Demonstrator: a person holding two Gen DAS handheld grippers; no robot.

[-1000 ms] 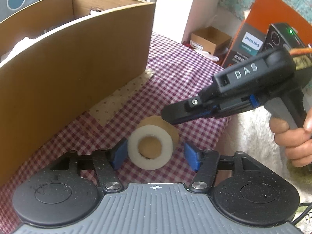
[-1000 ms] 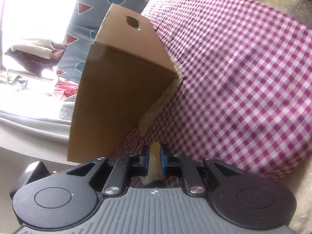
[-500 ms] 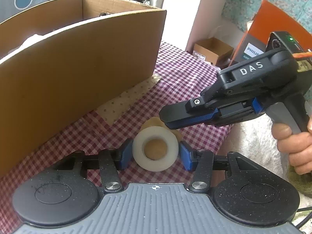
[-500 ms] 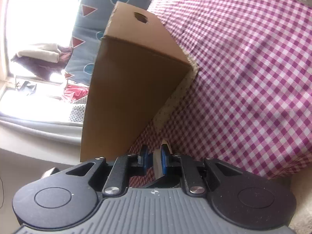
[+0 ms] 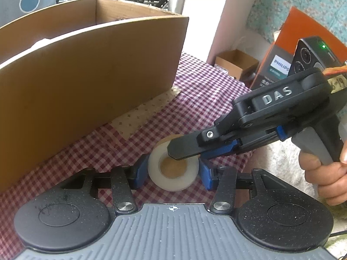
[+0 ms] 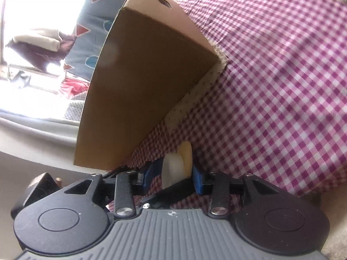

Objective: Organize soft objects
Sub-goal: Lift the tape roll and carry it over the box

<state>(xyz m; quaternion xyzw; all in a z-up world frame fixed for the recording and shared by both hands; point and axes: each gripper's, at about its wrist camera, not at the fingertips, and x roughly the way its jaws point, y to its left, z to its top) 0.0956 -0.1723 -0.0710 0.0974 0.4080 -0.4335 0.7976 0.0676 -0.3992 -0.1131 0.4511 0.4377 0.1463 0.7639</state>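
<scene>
A white roll with a tan core (image 5: pixel 173 181) sits on the checked cloth (image 5: pixel 206 99), in front of a large open cardboard box (image 5: pixel 86 75). My left gripper (image 5: pixel 172 173) is shut on it, with a blue pad pressing on each side. My right gripper (image 5: pixel 186 153), held by a person's hand (image 5: pixel 325 173), reaches in from the right with its fingertips over the roll's top. In the right wrist view the roll (image 6: pixel 171 169) stands edge-on inside my right gripper (image 6: pixel 173 174). Its jaws are opening and the pads stand just clear of the roll.
The cardboard box (image 6: pixel 141 86) stands on a beige patch (image 5: pixel 147 112) of the cloth. Past the table's far edge are a small cardboard box (image 5: pixel 236 62) and an orange Philips carton (image 5: pixel 279 65). White fluffy fabric (image 5: pixel 282 162) lies to the right.
My left jaws closed in until the pads met the roll. My right jaws, pinched tight on the roll before, have spread apart. The right gripper shifted slightly over the roll.
</scene>
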